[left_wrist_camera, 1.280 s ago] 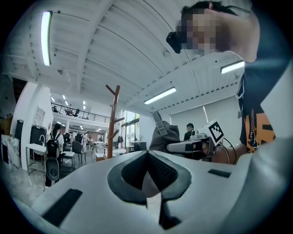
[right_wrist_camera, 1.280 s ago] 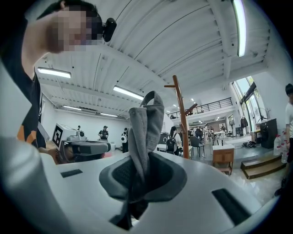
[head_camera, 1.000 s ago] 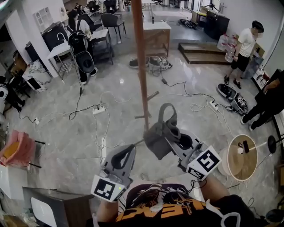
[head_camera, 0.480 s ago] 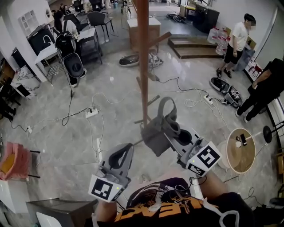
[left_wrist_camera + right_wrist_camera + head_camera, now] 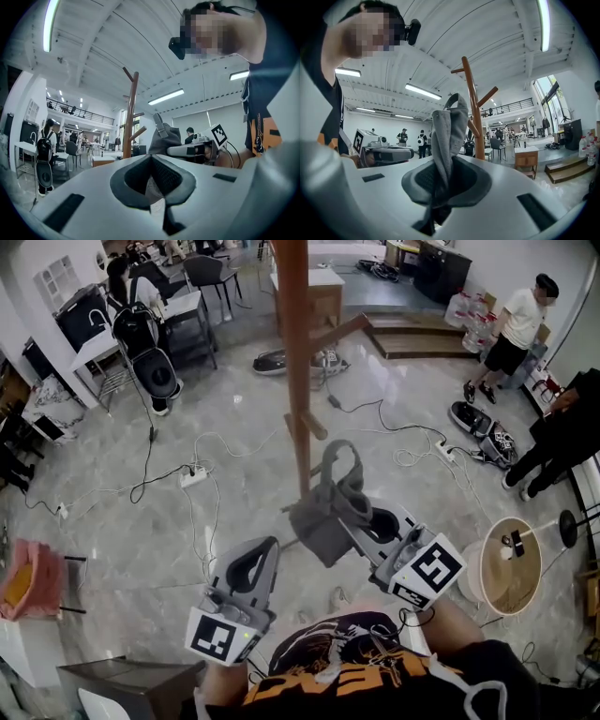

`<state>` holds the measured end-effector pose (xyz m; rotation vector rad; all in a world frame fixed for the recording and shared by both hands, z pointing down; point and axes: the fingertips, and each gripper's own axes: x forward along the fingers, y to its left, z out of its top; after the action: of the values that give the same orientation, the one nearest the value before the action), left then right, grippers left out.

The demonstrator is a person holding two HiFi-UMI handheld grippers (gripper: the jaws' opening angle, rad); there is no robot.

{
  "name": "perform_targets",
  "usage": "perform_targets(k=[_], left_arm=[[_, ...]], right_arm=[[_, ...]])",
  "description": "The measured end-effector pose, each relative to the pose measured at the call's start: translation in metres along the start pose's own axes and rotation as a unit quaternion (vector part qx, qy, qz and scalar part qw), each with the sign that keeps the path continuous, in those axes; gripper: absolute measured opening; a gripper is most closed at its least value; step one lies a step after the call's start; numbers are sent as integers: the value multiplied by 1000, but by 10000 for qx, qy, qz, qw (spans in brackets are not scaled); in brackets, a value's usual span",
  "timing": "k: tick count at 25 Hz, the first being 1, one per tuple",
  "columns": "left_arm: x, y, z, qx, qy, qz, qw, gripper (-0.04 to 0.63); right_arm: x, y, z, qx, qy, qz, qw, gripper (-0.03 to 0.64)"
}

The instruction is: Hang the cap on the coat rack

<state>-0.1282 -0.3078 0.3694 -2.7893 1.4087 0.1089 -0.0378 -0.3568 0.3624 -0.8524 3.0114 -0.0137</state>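
Observation:
The wooden coat rack (image 5: 296, 371) rises straight ahead of me, with slanted pegs (image 5: 339, 330) pointing right. A grey cap (image 5: 322, 517) hangs bunched just in front of the pole's lower part, strap loop up. My right gripper (image 5: 349, 514) is shut on its fabric. In the right gripper view the cap (image 5: 448, 133) stands pinched between the jaws of the right gripper (image 5: 438, 187), with the coat rack (image 5: 475, 112) beyond it. My left gripper (image 5: 266, 549) sits lower left, shut and holding nothing. In the left gripper view the left gripper (image 5: 152, 183) faces the rack (image 5: 130, 117) and the cap (image 5: 165, 137).
Cables and a power strip (image 5: 194, 475) trail over the marble floor. A round wooden side table (image 5: 511, 570) stands at the right. A person in a white shirt (image 5: 517, 332) and another person in black (image 5: 562, 432) stand to the right. Desks and chairs (image 5: 155, 329) fill the back left.
My right gripper, with the cap, has shifted a little up and to the left, closer to the rack's pole. The left gripper has barely moved.

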Motion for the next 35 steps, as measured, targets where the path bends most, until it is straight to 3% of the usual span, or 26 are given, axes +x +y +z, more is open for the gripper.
perform_targets(k=[15, 35], left_arm=[[21, 20, -12, 135, 124, 353, 9992, 23], [25, 41, -5, 140, 208, 459, 9986, 23]], right_arm=[[35, -32, -11, 23, 47, 336, 9994, 44], [73, -62, -33, 95, 297, 198, 9993, 44]])
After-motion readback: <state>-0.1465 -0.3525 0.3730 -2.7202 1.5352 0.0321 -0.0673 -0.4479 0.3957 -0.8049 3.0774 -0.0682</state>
